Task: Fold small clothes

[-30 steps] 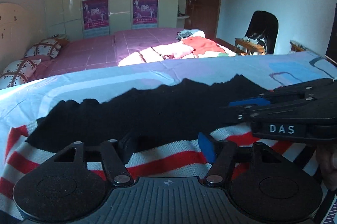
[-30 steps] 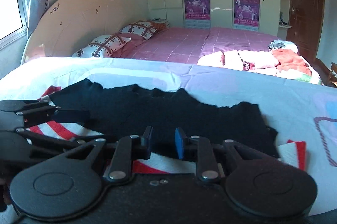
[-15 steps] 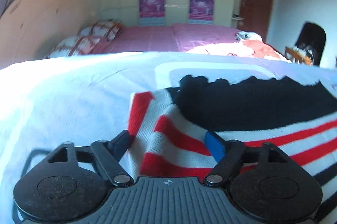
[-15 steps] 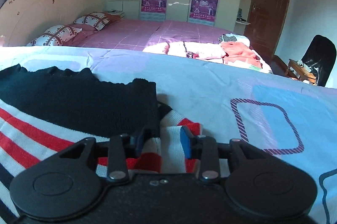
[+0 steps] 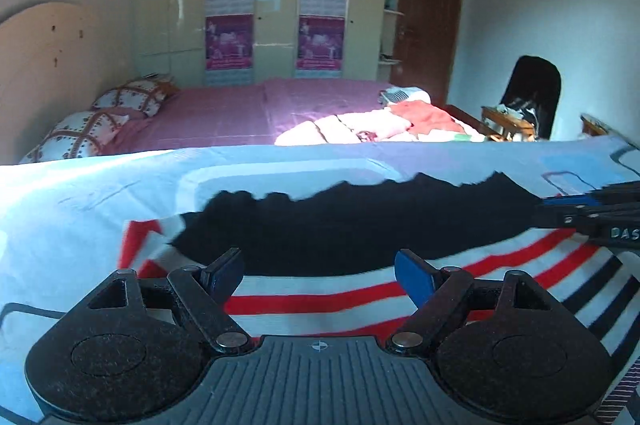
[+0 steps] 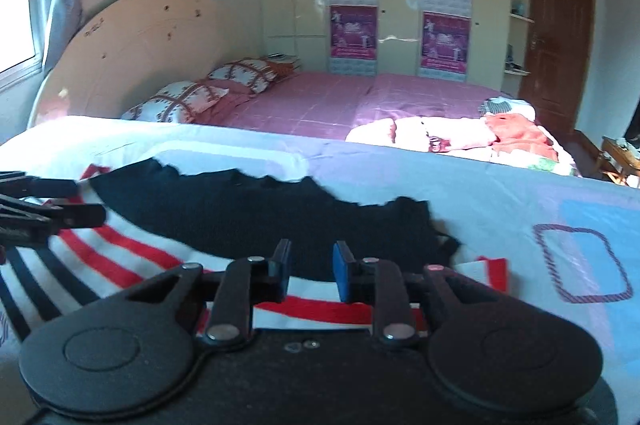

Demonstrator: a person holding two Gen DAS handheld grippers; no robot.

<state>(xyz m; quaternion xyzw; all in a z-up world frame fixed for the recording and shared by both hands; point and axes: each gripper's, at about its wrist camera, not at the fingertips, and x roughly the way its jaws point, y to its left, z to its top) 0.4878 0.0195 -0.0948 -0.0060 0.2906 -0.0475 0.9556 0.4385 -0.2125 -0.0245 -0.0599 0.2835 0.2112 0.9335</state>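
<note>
1. Left gripper [image 5: 319, 275] hung low over the near edge of the sweater [image 5: 360, 265], aimed toward the far side of the bedsheet [image 5: 100, 193]; fingers spread wide, nothing between them.
2. Right gripper [image 6: 309, 271] sat level w/ it, to the sweater's right end, pointing the same way; fingers apart w/ a narrow gap, not pinching cloth as far as its own view showed.
3. Each gripper showed in the other's view: right one came in from the right edge of the left cam, left one from the left edge of the right cam.
4. Sweater lay flat on the bedsheet, long axis running left-right across both views. Black part [image 6: 260, 209] lay on the far side, red/white stripes [image 5: 320, 301] on the near side, dark stripes at the far right of the left view.
5. In the left view the striped band passed right under the gap between the fingers; whether the tips touched it, can't tell.
6. In the right view the black/stripe boundary sat at the fingertips; sweater's right end w/ a small red-white cuff [image 6: 490, 267] lay just right of the right finger.
</note>
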